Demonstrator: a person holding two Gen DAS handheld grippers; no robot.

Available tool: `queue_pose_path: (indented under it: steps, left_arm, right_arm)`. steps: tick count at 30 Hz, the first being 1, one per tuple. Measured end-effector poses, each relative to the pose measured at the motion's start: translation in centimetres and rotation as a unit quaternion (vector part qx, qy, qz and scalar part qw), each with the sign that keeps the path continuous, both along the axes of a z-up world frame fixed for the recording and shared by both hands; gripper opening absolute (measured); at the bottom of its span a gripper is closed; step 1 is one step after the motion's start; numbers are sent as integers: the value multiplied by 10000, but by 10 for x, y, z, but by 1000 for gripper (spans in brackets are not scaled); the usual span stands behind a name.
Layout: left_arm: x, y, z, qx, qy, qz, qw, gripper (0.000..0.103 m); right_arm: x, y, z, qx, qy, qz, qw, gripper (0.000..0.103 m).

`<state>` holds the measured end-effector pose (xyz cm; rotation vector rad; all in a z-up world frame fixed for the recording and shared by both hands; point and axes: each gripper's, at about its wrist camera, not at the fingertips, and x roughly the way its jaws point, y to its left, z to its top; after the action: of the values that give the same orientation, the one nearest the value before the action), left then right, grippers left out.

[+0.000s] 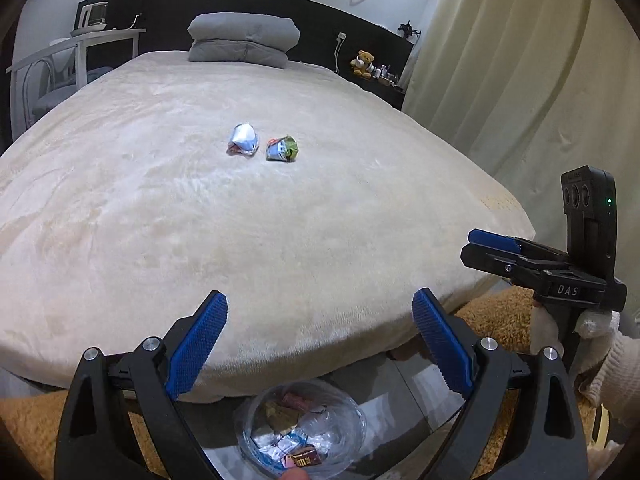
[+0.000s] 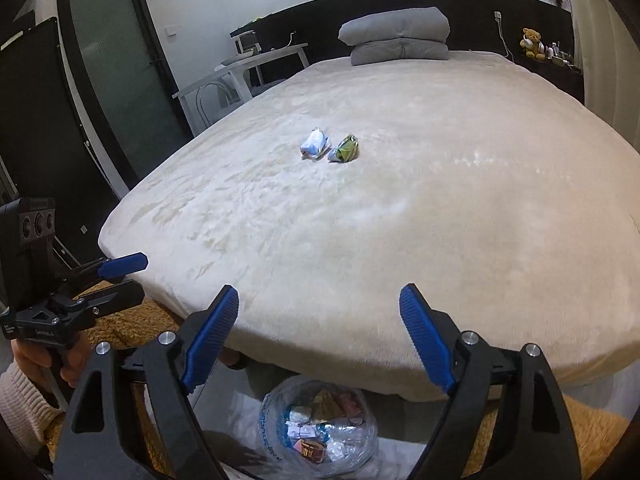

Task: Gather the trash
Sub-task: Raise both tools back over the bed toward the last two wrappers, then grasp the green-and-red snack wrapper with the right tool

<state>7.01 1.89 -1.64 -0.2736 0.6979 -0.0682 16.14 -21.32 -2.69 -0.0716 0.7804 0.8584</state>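
Two crumpled wrappers lie side by side mid-bed: a blue-white one (image 1: pixel 243 140) (image 2: pixel 315 144) and a green one (image 1: pixel 282 149) (image 2: pixel 343 149). A clear plastic trash bag (image 1: pixel 304 428) (image 2: pixel 320 428) holding several wrappers sits on the floor at the bed's foot, below both grippers. My left gripper (image 1: pixel 320 340) is open and empty above the bag, at the bed's near edge; it also shows in the right wrist view (image 2: pixel 128 276). My right gripper (image 2: pixel 320 332) is open and empty beside it, and shows in the left wrist view (image 1: pixel 486 250).
The cream bed cover (image 1: pixel 200 220) fills the middle. Folded grey bedding (image 1: pixel 244 40) lies at the headboard. A white table and chair (image 1: pixel 80 56) stand at left, a teddy bear (image 1: pixel 363 63) and curtain (image 1: pixel 520 60) at right. An orange rug (image 2: pixel 132 324) lies underfoot.
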Motion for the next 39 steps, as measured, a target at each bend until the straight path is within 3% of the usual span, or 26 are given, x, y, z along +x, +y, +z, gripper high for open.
queue_pose_path:
  steps: [7, 25, 34, 39]
  left_arm:
    - [35, 27, 20, 50, -213, 142, 9997, 92]
    - [113, 93, 32, 36, -245, 581, 9980, 92]
    - [143, 134, 29, -3, -230, 1100, 9937, 92]
    - [147, 146, 27, -187, -269, 1251, 9916, 92]
  right_arm:
    - [48, 38, -1, -246, -180, -95, 9995, 83]
    - [127, 154, -23, -840, -617, -17, 9946, 83]
    - [170, 211, -61, -1748, -786, -438, 9805, 83]
    - [186, 236, -76, -2386, -1034, -586, 9638, 82]
